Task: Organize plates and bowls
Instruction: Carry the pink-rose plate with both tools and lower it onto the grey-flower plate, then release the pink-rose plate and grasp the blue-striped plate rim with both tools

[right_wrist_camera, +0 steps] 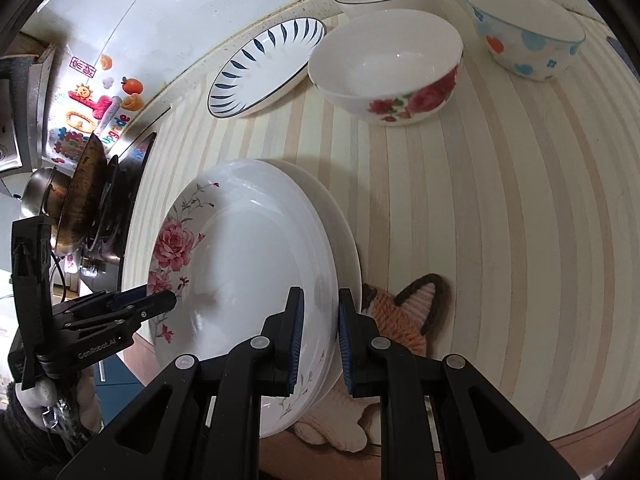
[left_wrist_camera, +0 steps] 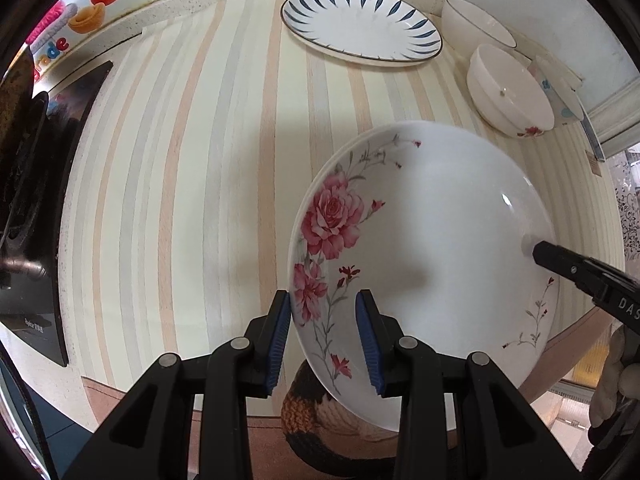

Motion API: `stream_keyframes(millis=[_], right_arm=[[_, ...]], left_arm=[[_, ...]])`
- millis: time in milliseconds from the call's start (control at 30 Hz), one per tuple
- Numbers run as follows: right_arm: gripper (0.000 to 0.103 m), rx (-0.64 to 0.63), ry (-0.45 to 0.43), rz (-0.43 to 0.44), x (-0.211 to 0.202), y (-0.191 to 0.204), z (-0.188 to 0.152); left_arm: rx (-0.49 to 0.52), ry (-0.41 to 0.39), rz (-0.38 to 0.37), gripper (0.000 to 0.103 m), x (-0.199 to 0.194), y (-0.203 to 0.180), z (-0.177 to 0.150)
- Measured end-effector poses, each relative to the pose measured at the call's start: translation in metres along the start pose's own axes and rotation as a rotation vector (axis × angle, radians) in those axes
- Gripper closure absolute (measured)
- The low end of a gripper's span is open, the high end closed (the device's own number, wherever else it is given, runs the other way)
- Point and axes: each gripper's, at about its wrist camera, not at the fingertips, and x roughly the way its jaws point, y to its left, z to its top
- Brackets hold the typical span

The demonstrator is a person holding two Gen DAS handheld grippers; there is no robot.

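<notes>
Both tools carry the rose plate – mid-move

Left tool (left_wrist_camera: 323,334) and right tool (right_wrist_camera: 319,342) each clamp the plate (left_wrist_camera: 432,248) rim; next, probably stacking it on the striped plate (left_wrist_camera: 362,24), upper frame

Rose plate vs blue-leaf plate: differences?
The rose plate is tilted and off the counter, with the left gripper and right gripper straddling opposite rim edges; the blue-leaf plate lies flat, untouched, by the wall. Pink flowers sit on one side of the rose plate; dark blue leaf strokes ring the other's rim. Both are white inside.
</notes>
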Motion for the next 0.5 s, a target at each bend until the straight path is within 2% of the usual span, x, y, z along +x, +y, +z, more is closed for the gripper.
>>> stream_keyframes(millis=[500], right_arm=[[0.085, 0.012, 0.020, 0.012, -0.0031, -0.0055, 0.0008]], left_arm=[[0.013, 0.003, -0.012, 0.072, -0.0052, 0.0009, 0.0027]])
